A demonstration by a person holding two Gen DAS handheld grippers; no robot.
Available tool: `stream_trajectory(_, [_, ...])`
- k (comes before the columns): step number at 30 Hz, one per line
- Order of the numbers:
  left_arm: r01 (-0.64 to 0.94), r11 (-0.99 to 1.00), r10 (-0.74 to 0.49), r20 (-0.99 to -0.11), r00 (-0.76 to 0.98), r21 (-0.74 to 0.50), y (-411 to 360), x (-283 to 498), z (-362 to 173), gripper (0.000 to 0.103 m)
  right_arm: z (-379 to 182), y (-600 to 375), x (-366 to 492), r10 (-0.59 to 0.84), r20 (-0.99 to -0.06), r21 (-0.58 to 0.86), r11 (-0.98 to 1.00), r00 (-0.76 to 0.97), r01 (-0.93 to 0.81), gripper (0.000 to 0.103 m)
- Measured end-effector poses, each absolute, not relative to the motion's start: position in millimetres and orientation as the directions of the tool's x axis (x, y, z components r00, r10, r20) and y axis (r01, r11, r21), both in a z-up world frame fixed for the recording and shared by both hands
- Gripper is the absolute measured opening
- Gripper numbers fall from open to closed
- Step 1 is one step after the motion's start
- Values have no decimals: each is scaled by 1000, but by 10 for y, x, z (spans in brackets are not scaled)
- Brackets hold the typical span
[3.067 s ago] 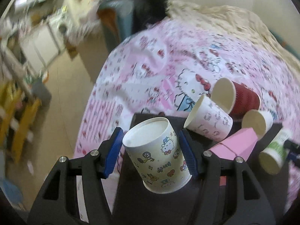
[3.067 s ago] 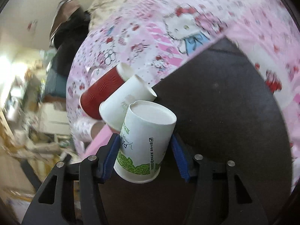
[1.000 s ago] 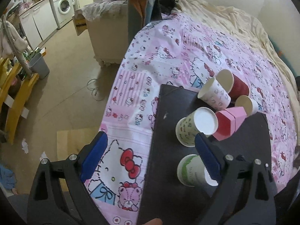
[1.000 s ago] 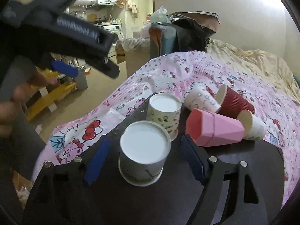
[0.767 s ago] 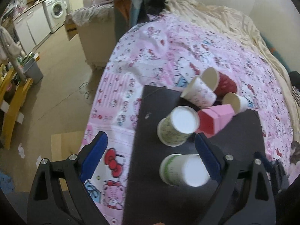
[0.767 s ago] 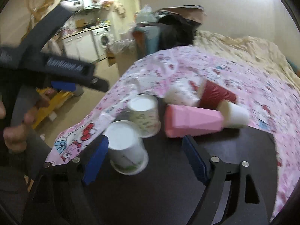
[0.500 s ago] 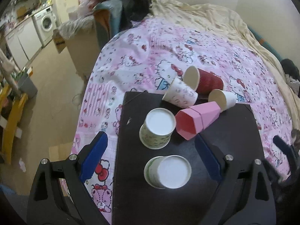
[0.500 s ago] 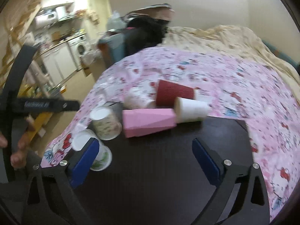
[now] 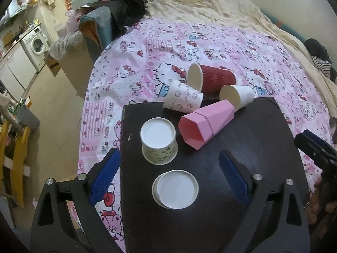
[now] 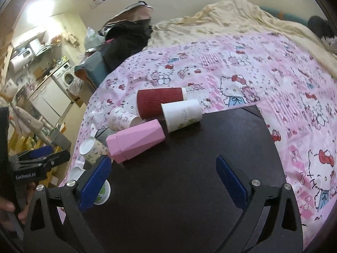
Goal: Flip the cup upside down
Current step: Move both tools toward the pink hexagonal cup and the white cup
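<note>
Two paper cups stand upside down on the black board (image 9: 242, 147): a cartoon-print cup (image 9: 158, 140) and a green-print cup (image 9: 175, 189). A pink faceted cup (image 9: 205, 123), a small patterned cup (image 9: 183, 99), a red ribbed cup (image 9: 211, 80) and a white cup (image 9: 237, 97) lie on their sides behind them. My left gripper (image 9: 168, 175) is open and empty above the two upturned cups. My right gripper (image 10: 164, 179) is open and empty over the board (image 10: 189, 189), with the pink cup (image 10: 135, 141), white cup (image 10: 182, 115) and red cup (image 10: 160, 102) ahead.
The board lies on a bed with a pink Hello Kitty sheet (image 9: 168, 48) and a cream blanket (image 9: 210, 6). The bed's edge drops to the floor on the left, where a washing machine (image 9: 38, 42) and yellow furniture (image 9: 14, 154) stand.
Both grippers let go of their cups, which now stand upside down on the board. Both grippers opened and pulled back; the right one swung to the right, away from the upturned cups.
</note>
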State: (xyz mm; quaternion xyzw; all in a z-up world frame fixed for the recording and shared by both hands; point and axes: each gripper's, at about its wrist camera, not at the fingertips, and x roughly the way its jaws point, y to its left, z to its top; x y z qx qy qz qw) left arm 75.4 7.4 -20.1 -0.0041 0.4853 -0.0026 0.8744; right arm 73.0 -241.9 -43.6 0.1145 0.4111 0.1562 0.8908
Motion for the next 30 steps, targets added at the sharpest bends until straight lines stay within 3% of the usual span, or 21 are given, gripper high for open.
stream_trajectory(11, [170, 984, -30, -898, 439, 50, -260, 1127, -107, 92, -477, -2774, 1037, 397, -723, 448, 892, 566, -54, 101])
stream_trajectory(22, [312, 935, 50, -935, 351, 167, -653, 1650, -215, 92, -768, -3152, 1541, 476, -737, 598, 790, 480, 135, 101])
stream_trajectory(30, [578, 797, 129, -985, 117, 173, -1187, 1997, -720, 92, -1013, -3225, 1905, 570, -714, 687, 684, 407, 246, 98])
